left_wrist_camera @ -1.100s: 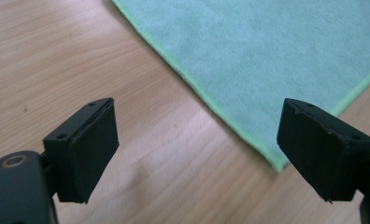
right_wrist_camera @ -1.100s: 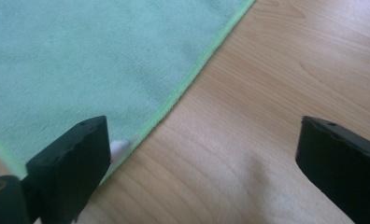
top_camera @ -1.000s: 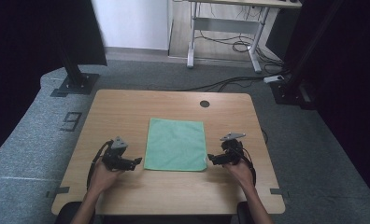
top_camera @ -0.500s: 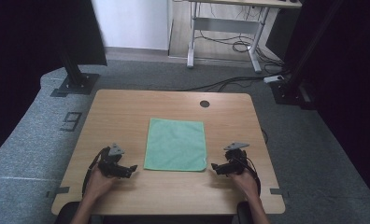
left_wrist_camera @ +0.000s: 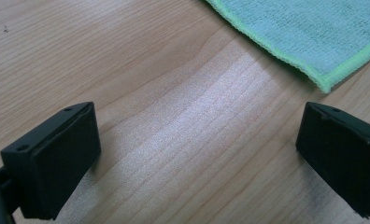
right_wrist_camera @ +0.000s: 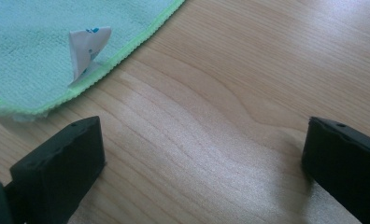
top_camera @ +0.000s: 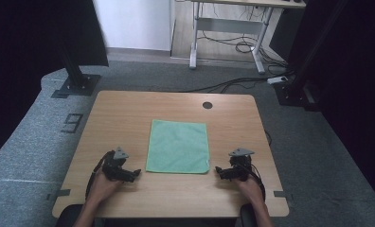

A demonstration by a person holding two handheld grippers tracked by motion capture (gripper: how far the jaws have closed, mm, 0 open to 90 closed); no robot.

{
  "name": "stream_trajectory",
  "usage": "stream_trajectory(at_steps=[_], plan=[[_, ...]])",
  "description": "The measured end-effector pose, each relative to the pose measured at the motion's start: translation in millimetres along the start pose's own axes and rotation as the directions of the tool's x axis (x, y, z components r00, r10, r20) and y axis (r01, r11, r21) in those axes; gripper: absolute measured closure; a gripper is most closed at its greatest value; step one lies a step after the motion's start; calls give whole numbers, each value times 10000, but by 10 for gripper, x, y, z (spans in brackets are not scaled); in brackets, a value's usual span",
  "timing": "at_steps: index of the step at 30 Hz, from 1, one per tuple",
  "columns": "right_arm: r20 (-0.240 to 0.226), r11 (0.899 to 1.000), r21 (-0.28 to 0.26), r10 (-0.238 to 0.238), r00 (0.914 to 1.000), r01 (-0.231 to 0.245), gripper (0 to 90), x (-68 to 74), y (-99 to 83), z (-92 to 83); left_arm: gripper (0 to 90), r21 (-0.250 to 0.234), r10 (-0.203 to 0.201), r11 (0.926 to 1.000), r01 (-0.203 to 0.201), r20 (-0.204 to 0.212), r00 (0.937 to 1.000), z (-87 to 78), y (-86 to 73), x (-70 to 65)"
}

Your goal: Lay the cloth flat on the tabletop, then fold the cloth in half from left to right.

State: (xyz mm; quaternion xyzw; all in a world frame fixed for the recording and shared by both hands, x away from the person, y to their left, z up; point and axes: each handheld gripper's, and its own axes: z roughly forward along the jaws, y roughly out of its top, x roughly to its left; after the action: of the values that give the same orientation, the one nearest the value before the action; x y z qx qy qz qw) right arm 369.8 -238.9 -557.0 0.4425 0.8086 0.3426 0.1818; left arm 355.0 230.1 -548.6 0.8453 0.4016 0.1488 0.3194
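High view: a green cloth (top_camera: 178,146) lies flat and spread on the middle of the wooden desk (top_camera: 129,109), square to its edges. The left gripper (top_camera: 129,174) sits just left of the cloth's near left corner, held in the left hand (top_camera: 100,184), pointing toward that corner but apart from it. Its jaws have just been opening and stand released and wide, with bare desk between them; in the left gripper view the cloth's corner (left_wrist_camera: 323,42) lies beyond the jaws. The right gripper (top_camera: 222,172), in the right hand (top_camera: 250,187), sits just right of the near right corner, jaws likewise spread with nothing between them. In the right gripper view a white label (right_wrist_camera: 87,49) sticks up at the cloth's hem.
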Motion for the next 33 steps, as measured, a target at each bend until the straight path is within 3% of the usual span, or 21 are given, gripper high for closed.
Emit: stream_trajectory(at_steps=[16,24,33], plan=[[9,10000,1,6,10000,-6,0,-4,0,0,0,7,-60,10000,60,-25,10000,2,1,2],[248,9994,202,280,9993,-285,0,-23,11,-19,0,8,-61,10000,61,-24,10000,2,2,2],[-298,10000,15,-65,9995,66,0,163,181,-96,0,11,-61,10000,61,-31,10000,2,2,2]])
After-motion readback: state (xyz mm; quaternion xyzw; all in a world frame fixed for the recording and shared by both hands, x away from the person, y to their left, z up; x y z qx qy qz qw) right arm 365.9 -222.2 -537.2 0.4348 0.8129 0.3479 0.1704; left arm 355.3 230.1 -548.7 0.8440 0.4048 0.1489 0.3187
